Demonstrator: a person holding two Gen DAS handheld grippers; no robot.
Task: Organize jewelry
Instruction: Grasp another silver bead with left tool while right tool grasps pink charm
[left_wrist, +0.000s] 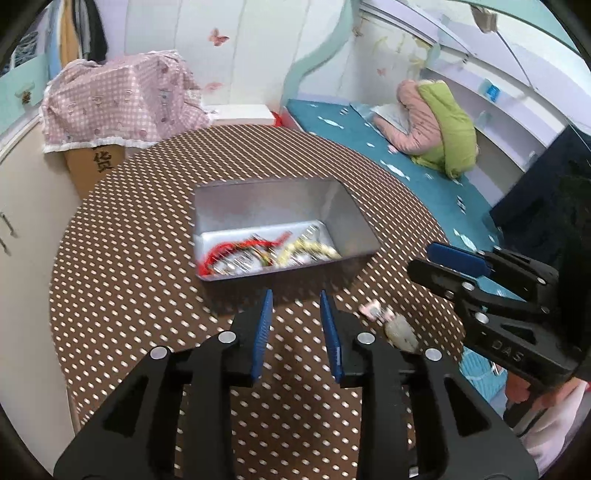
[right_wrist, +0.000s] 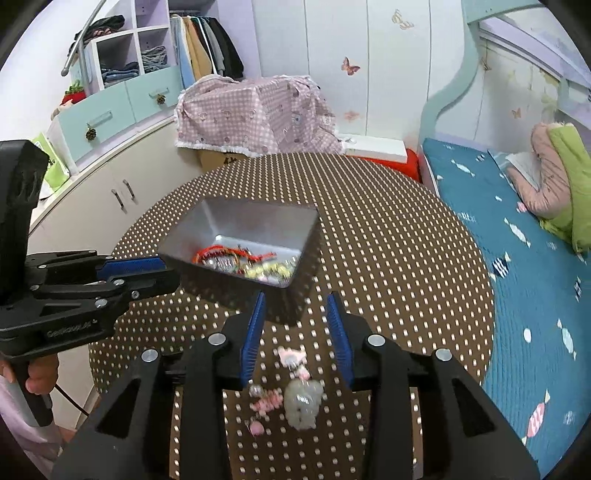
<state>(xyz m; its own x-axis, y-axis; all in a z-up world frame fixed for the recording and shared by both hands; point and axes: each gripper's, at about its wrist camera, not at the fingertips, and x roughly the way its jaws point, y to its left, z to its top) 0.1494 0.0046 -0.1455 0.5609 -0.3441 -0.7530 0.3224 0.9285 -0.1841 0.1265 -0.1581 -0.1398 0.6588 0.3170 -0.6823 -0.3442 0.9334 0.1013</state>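
An open metal box (left_wrist: 273, 206) stands in the middle of the round table with a brown dotted cloth (left_wrist: 147, 258). In it lie a red cord bracelet (left_wrist: 236, 247) and a pale bead bracelet (left_wrist: 310, 253). My left gripper (left_wrist: 296, 295) is open just in front of the box's near wall, with nothing between its pads. A pink and white charm (right_wrist: 297, 391) lies on the cloth (right_wrist: 388, 258) near the front edge. My right gripper (right_wrist: 296, 297) stands open over the charm, its pads on either side without touching it. The box (right_wrist: 251, 221) is just beyond its tips.
A bed with a blue cover (right_wrist: 517, 258) runs along the right of the table. A carton under a pink checked cloth (right_wrist: 255, 114) and a white box (right_wrist: 373, 147) stand behind it. Cabinets (right_wrist: 110, 192) line the left. A hand (right_wrist: 37, 380) holds the left gripper's handle.
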